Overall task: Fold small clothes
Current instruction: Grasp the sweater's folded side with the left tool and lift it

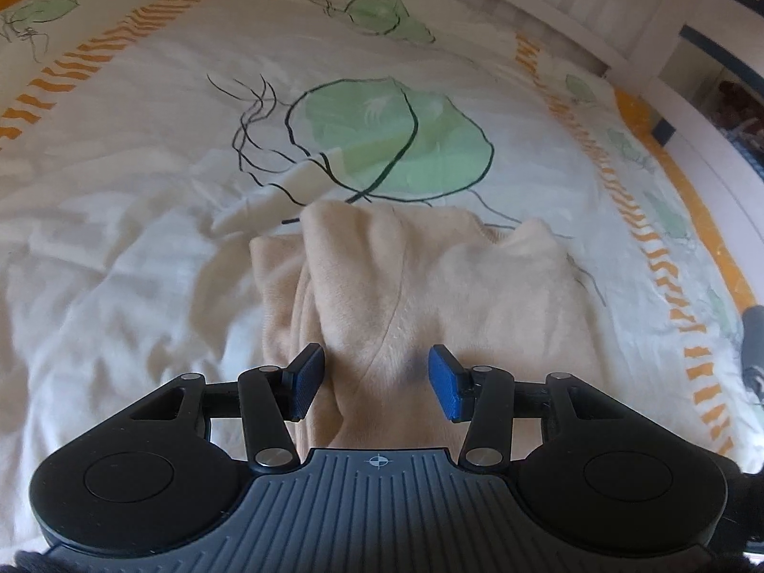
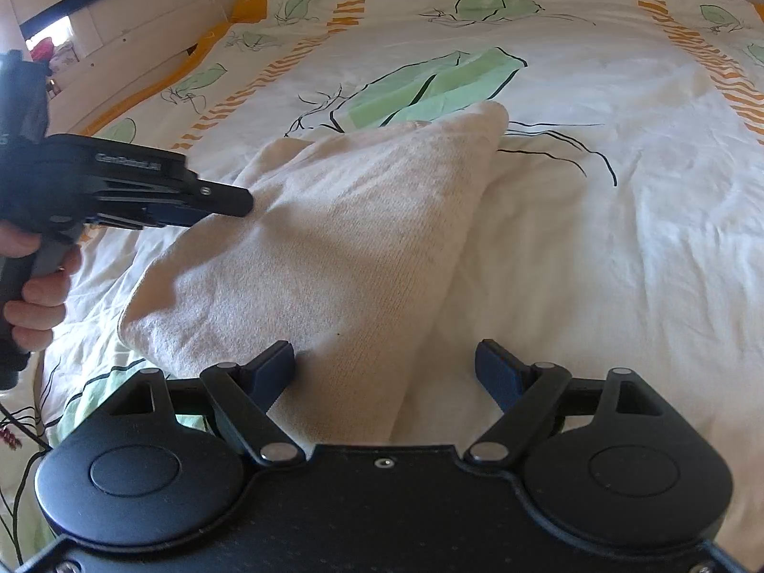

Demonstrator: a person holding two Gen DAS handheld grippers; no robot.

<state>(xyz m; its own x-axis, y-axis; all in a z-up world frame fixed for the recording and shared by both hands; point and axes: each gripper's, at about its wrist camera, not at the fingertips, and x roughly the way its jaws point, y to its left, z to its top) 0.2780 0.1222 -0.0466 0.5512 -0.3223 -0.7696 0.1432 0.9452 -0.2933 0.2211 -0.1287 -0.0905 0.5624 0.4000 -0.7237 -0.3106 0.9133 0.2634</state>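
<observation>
Cream knit garment, partly folded, on the leaf-printed bed cover. Left gripper jaws apart above it, clamping nothing. Right gripper jaws wide apart over its edge.

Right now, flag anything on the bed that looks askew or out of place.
The cream garment lies folded unevenly: its far corner juts out to a point, and an overlapping flap sits slanted across it. The duvet cover beneath is rumpled. Nothing looks spilled or damaged.
</observation>
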